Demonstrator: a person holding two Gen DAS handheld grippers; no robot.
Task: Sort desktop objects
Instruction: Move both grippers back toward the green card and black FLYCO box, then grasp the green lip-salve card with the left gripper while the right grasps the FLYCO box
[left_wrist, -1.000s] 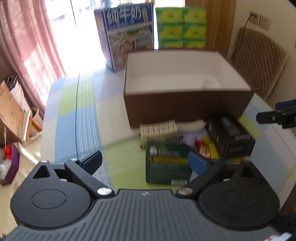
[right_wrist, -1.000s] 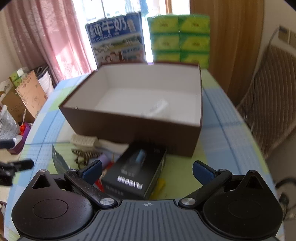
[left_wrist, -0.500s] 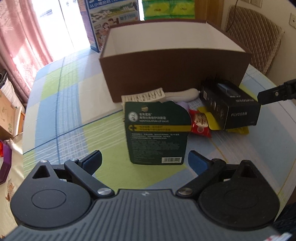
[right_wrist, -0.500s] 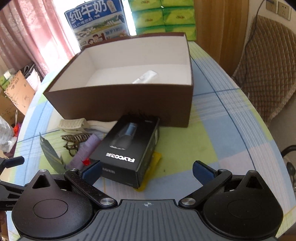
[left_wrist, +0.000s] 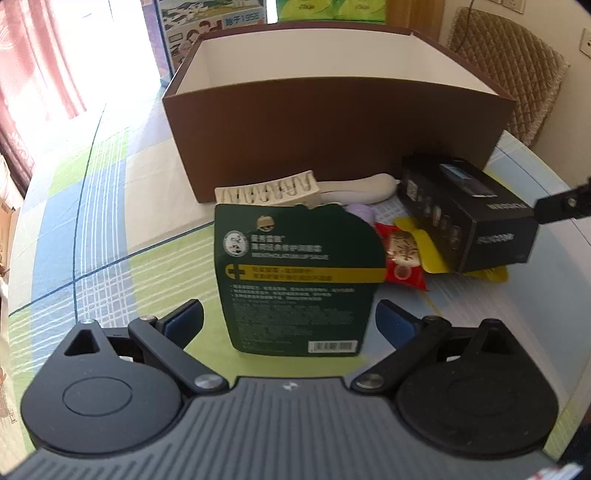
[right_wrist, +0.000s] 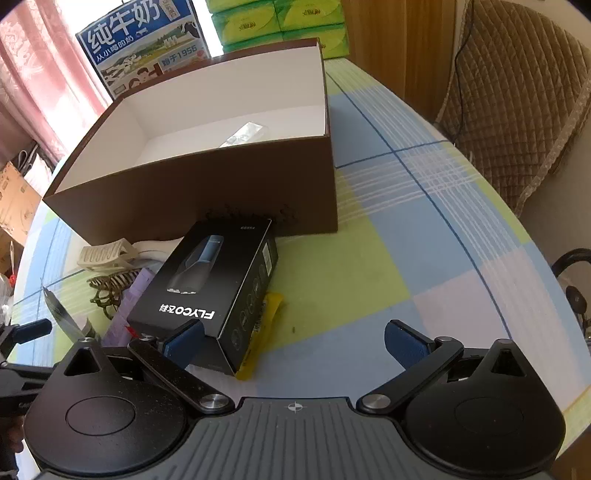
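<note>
left gripper (left_wrist: 290, 317) closer to green card (left_wrist: 299, 280) — jaws spread, right gripper (right_wrist: 293, 341) lower

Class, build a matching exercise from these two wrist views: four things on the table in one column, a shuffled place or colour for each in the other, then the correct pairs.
Things
1. dark green card packet
2. black shaver box
3. clear wrapper
4. cream hair clip

Descriptions
A. inside the brown box
B. lying partly on a yellow packet
C. between the open fingers of the left gripper
D. against the brown box's front wall

Pairs: 1-C, 2-B, 3-A, 4-D
</note>
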